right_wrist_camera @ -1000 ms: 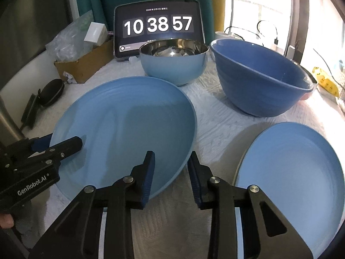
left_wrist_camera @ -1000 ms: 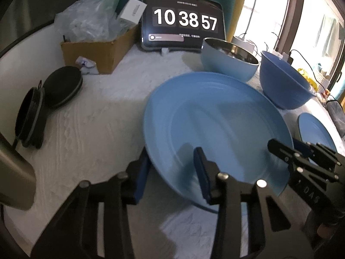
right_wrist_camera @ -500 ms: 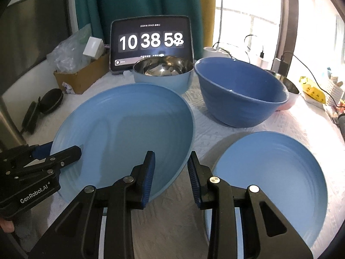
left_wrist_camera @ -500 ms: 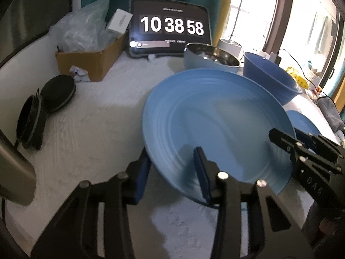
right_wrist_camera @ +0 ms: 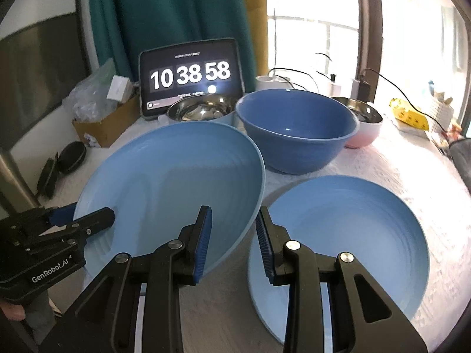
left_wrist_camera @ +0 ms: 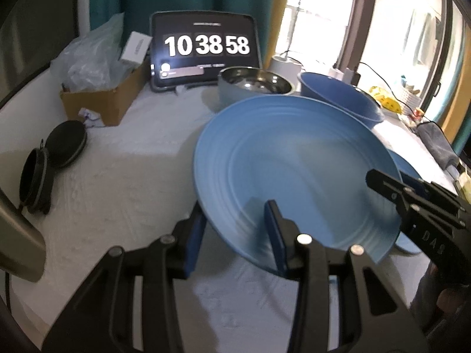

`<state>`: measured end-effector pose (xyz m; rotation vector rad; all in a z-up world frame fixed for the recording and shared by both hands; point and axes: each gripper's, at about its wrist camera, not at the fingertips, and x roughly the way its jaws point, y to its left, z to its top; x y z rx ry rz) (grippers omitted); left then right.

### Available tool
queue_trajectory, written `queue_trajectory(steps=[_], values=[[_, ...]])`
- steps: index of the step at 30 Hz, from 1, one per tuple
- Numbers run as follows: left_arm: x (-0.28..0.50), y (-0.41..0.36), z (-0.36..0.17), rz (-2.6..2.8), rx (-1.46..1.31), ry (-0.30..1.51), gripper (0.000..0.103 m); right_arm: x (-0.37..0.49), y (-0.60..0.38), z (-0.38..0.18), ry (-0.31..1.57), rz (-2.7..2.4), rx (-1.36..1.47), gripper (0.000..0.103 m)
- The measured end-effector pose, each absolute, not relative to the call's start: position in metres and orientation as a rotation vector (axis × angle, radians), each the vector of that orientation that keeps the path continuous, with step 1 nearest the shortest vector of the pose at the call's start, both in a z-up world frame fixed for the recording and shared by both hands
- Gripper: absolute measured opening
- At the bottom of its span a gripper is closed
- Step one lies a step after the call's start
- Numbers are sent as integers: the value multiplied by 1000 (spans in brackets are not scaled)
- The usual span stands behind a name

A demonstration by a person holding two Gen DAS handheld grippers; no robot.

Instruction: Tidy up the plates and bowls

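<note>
A large light-blue plate (left_wrist_camera: 294,158) (right_wrist_camera: 170,176) hangs above the white table, tilted, held by its rim from two sides. My left gripper (left_wrist_camera: 235,229) (right_wrist_camera: 73,223) is shut on the plate's near left rim. My right gripper (right_wrist_camera: 234,235) (left_wrist_camera: 412,203) is shut on its right rim. A smaller blue plate (right_wrist_camera: 353,229) (left_wrist_camera: 406,170) lies on the table to the right, half hidden in the left wrist view. Behind stand a dark blue bowl (right_wrist_camera: 294,135) (left_wrist_camera: 338,100), a steel-lined pale blue bowl (right_wrist_camera: 200,111) (left_wrist_camera: 253,85) and a pink bowl (right_wrist_camera: 365,126).
A tablet (left_wrist_camera: 206,50) showing a clock leans at the back. A cardboard box (left_wrist_camera: 103,100) with plastic bags sits at the back left, and a black round case (left_wrist_camera: 53,156) lies left. Cables and a grey cloth (left_wrist_camera: 438,147) line the right side by the window.
Both grippers have risen with the large plate between them, which now hangs higher above the table. The bowls and the smaller plate stay where they were.
</note>
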<state>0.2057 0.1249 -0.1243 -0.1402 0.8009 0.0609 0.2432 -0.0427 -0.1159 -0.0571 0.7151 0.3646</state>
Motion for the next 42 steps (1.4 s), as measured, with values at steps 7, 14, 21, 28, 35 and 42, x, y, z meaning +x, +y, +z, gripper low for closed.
queue_trajectory(steps=[7, 14, 21, 28, 35, 42], values=[[203, 103, -121, 19, -120, 804, 42, 235, -67, -110, 699, 330, -16, 33], [202, 83, -122, -15, -96, 813, 42, 230, -89, -105, 681, 308, 29, 33], [202, 65, -122, -46, -72, 820, 42, 226, -107, -107, 675, 280, 54, 33], [202, 45, -121, -82, -49, 826, 42, 224, -127, -108, 670, 249, 83, 33], [201, 27, -123, -114, -27, 832, 42, 222, -146, -111, 673, 223, 106, 33], [200, 7, -121, -156, -2, 832, 42, 218, -166, -111, 662, 186, 128, 33]])
